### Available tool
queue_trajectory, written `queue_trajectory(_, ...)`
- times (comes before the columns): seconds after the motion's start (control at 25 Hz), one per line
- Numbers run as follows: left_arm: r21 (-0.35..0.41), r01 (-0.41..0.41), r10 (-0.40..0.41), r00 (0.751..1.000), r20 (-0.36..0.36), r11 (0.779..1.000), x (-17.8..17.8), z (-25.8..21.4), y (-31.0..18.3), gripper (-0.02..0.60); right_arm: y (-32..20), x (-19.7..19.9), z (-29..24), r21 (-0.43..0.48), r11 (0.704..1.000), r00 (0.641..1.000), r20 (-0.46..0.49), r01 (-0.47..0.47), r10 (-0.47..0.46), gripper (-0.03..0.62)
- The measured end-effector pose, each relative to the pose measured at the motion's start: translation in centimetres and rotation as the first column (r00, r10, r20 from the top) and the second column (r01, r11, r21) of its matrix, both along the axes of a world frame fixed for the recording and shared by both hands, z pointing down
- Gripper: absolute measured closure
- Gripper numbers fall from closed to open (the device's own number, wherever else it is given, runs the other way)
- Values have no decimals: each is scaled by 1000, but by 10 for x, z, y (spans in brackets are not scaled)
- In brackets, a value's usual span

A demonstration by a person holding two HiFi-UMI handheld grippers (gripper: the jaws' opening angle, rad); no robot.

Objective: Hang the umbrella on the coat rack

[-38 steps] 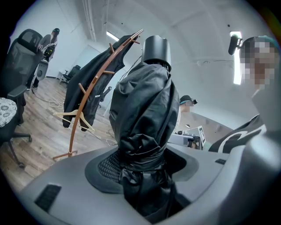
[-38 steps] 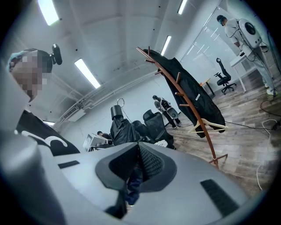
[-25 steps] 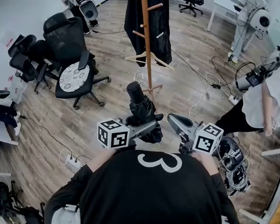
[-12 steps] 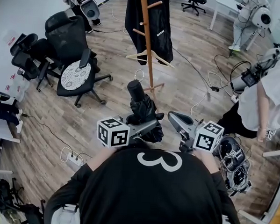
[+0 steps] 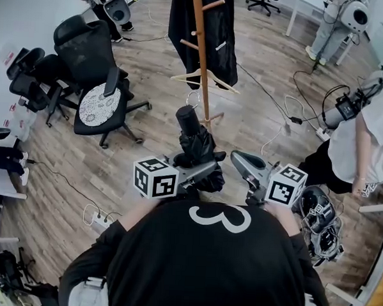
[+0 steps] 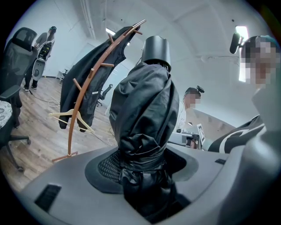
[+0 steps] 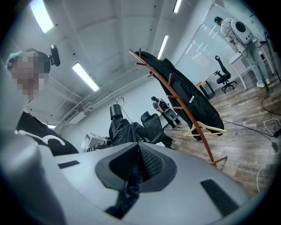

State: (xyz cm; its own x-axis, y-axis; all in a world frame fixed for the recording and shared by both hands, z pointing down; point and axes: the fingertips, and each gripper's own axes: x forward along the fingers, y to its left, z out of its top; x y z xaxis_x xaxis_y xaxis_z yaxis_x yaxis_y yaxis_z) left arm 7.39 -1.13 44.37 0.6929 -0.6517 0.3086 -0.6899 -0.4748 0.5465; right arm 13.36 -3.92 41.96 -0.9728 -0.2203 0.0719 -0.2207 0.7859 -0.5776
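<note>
A folded black umbrella (image 5: 196,148) stands nearly upright in front of me, its cylindrical handle (image 5: 185,117) uppermost with a thin wrist loop (image 5: 192,99) above it. My left gripper (image 5: 202,173) is shut on the umbrella's lower bundle; in the left gripper view the fabric (image 6: 142,127) fills the gap between the jaws. The wooden coat rack (image 5: 201,60) rises just beyond, carrying a black coat (image 5: 182,27) and a bare wooden hanger (image 5: 205,80). My right gripper (image 5: 242,163) hovers to the right of the umbrella, shut with its pads together (image 7: 138,163) on nothing.
Black office chairs (image 5: 93,73) crowd the left. A person in a white top (image 5: 365,139) stands at the right, beside cables (image 5: 289,113) on the wooden floor. A power strip (image 5: 98,222) lies near my left side, and bundled gear (image 5: 319,220) lies at my right.
The umbrella and both grippers keep almost the same pose. The view has shifted slightly, and the person at the right has moved a little.
</note>
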Motion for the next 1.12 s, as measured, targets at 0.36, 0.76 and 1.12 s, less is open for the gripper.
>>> queue_trajectory(0.36,-32,-28,28,1000,-10,999,-35,6,-63,308,-57,-37,9,-39,999,1000,-21,-23,22,568)
queue_trajectory(0.76,-66,-51,51,999,-7,996,-76,15,-118,308,-111,-73,18,-75,995,998,-28,-58,56,568)
queue_trajectory(1.12,-95,-82,81,997,-15,992,-112,26,-177,308,-162,-105,33,-118,987,994,-41,-106,101,568)
